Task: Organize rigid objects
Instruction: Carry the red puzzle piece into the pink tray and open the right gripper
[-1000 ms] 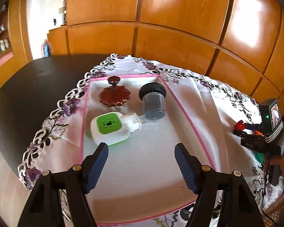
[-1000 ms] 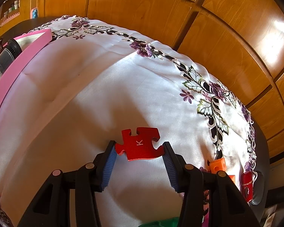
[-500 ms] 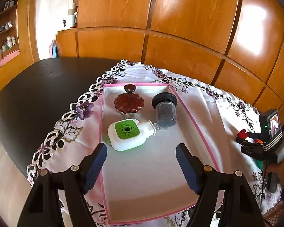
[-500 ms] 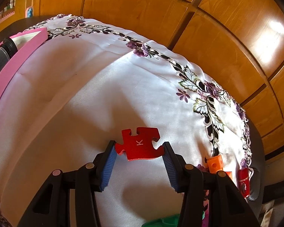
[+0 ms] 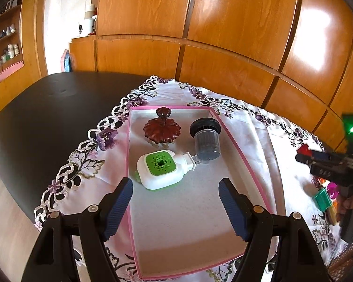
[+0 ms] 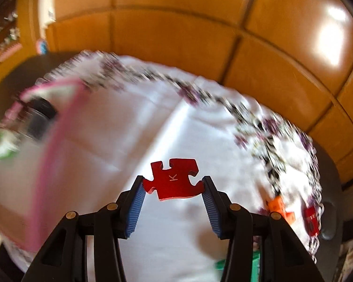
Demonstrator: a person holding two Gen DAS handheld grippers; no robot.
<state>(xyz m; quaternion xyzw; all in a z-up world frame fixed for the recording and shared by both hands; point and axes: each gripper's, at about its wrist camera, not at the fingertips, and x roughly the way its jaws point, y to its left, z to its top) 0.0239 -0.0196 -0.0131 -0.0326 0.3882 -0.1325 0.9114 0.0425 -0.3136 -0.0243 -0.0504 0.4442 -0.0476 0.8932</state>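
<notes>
The right gripper was clamped on a red puzzle piece marked K, holding it clear above the white embroidered tablecloth. The left gripper hung over the pink-edged tray with its jaws apart and nothing between them. In the tray lay a white and green plug-in device, a dark cylinder touching its nozzle, and a brown ornament behind them.

A flat red puzzle piece marked K sits low centre, pinched at both edges; pink-rimmed tray mid-frame holds three items.
</notes>
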